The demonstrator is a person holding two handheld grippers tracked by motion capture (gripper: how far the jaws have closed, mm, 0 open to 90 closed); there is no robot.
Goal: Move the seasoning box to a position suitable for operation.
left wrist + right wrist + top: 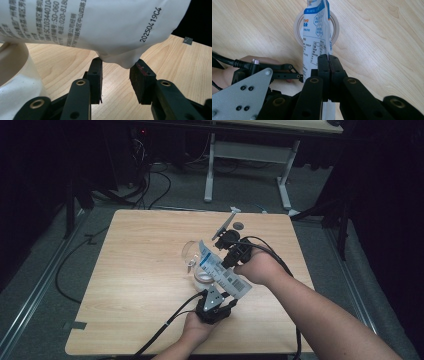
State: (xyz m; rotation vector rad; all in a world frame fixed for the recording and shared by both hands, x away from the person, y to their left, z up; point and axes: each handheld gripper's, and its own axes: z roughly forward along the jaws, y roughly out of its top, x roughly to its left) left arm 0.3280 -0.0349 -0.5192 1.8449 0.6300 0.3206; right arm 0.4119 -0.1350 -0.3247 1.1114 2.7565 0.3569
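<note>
White pouch [223,269] tilted toward pitcher [196,261]

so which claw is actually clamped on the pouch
The right claw: its jaws are pressed shut on the white pouch. The left claw stands open under the pouch's bottom corner.

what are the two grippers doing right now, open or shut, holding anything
Left gripper: open, its jaws standing either side of the bottom corner of the white pouch, not clamped on it.
Right gripper: shut on the white pouch.
</note>
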